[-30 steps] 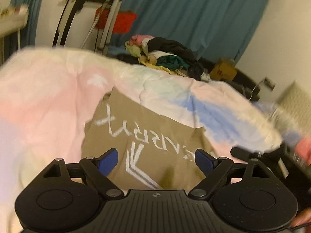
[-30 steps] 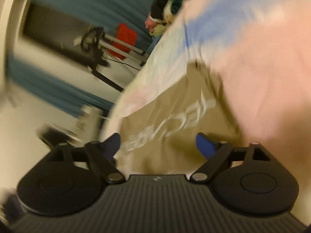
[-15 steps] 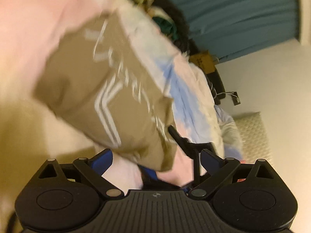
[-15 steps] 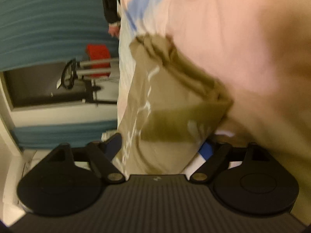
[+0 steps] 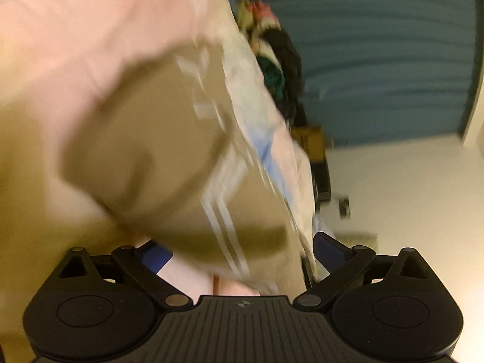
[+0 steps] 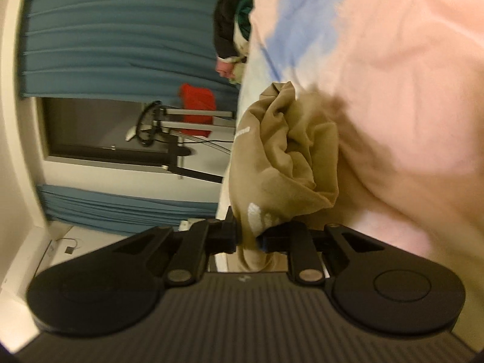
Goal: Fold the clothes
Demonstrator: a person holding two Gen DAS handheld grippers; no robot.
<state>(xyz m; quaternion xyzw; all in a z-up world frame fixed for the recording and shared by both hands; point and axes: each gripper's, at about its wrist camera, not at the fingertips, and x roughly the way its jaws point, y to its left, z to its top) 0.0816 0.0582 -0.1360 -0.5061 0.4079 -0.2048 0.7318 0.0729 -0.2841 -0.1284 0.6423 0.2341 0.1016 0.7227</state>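
A tan T-shirt (image 5: 157, 151) with white lettering lies on a pastel pink, white and blue duvet (image 5: 75, 30). The left wrist view is tilted and blurred. My left gripper (image 5: 239, 249) is open, its blue pads either side of the shirt's near edge, which hangs over the gap. My right gripper (image 6: 249, 237) is shut on a bunched edge of the tan shirt (image 6: 281, 157), which rises crumpled from the fingers against the duvet (image 6: 408, 90).
A pile of mixed clothes (image 5: 272, 60) lies at the far end of the bed, also in the right wrist view (image 6: 233, 24). Teal curtains (image 6: 121, 30), a metal stand with a red item (image 6: 193, 112) and a cardboard box (image 5: 311, 139) stand beyond.
My right gripper has shut on the shirt's edge and lifted it into a bunch. Both cameras have rolled sideways. My left gripper has moved closer to the shirt, still open.
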